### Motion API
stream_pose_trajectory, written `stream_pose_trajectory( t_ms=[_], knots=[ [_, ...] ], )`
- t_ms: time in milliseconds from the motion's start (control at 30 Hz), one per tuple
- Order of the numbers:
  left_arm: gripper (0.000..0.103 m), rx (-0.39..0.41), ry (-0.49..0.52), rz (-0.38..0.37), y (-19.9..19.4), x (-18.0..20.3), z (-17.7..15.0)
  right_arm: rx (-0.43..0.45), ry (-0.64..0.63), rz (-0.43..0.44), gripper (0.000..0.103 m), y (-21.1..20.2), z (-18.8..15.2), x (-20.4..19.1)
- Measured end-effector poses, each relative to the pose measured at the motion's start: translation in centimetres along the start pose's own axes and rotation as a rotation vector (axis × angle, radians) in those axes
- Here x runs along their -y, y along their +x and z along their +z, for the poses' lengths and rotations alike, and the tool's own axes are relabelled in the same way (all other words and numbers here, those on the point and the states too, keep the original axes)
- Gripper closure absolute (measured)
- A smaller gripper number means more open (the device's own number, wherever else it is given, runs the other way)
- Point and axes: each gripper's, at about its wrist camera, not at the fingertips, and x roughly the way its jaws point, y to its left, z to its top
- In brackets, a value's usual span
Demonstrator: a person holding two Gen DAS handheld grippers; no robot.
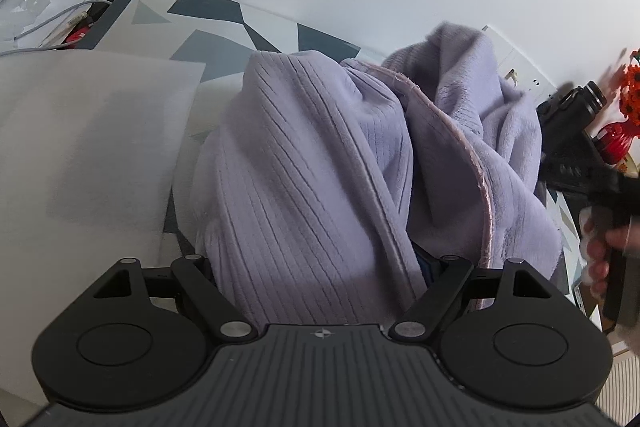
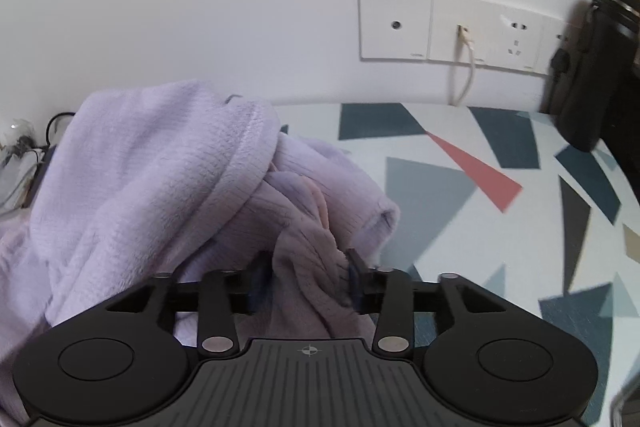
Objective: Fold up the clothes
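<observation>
A lavender ribbed fleece garment [image 1: 320, 147] lies bunched in a high heap on the patterned table; its pinkish hem runs down the right side. My left gripper [image 1: 320, 263] stands open with its linkage arms spread wide. The cloth drapes between the jaws and hides most of the fingers; only one blue pad [image 1: 428, 267] shows. In the right wrist view the same garment [image 2: 152, 179] fills the left half. My right gripper [image 2: 308, 277] is shut on a bunched fold of it. A hand [image 1: 598, 255] holds the right gripper's black body [image 1: 572, 147] at the heap's right side.
The table [image 2: 440, 195] has a cloth with grey, blue and red triangles. A white sheet [image 1: 80, 147] lies left of the heap, with cables [image 1: 60, 19] behind it. A red vase of flowers [image 1: 624, 131], a wall outlet panel [image 2: 452, 27] and a black bag [image 2: 588, 83] stand at the right.
</observation>
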Motion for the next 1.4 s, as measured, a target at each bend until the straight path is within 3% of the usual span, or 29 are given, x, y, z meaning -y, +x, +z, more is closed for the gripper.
stream_pose_trajectory(
  t_ms=[167, 267, 333, 600, 733, 800, 867, 933, 1100, 1300, 1400],
  knots=[
    [0.021, 0.012, 0.024, 0.003, -1.4, -0.2, 0.0, 0.028, -0.006, -0.030, 0.037, -2.8, -2.6, 1.1],
    [0.021, 0.033, 0.048, 0.005, -2.5, -0.2, 0.0, 0.050, 0.031, -0.041, 0.025, -5.0, -4.2, 1.9],
    [0.021, 0.048, 0.053, 0.007, -3.3, -0.5, -0.1, 0.048, 0.061, -0.043, 0.025, -6.1, -5.2, 2.4],
    [0.021, 0.070, 0.030, 0.004, -4.2, -1.6, 0.1, -0.124, 0.126, -0.033, 0.026, -5.4, -11.2, 2.0],
    [0.026, 0.100, 0.022, -0.004, -4.6, -1.3, 0.3, -0.140, 0.106, -0.036, 0.033, -4.7, -11.4, 1.6],
    [0.028, 0.106, 0.001, -0.017, -4.8, -1.6, 0.5, -0.149, 0.096, -0.038, 0.050, -4.3, -11.4, 1.5],
    [0.028, 0.111, -0.010, -0.011, -5.0, -1.8, 0.6, -0.157, 0.085, -0.039, 0.082, -3.9, -11.5, 1.3],
    [0.028, 0.114, -0.011, -0.001, -5.2, -2.0, 0.7, -0.164, 0.078, -0.041, 0.088, -3.5, -11.6, 1.2],
    [0.028, 0.097, -0.016, -0.006, -4.7, -1.8, 0.4, -0.118, 0.124, -0.075, 0.092, -2.8, -9.3, 4.3],
    [0.028, 0.054, -0.014, -0.023, -3.3, -0.9, 0.2, -0.021, 0.118, -0.174, 0.093, -0.5, -4.5, 6.4],
    [0.028, 0.037, -0.029, -0.038, -2.7, -0.6, 0.1, -0.019, 0.158, -0.166, 0.082, -0.2, -3.7, 6.3]
  ],
)
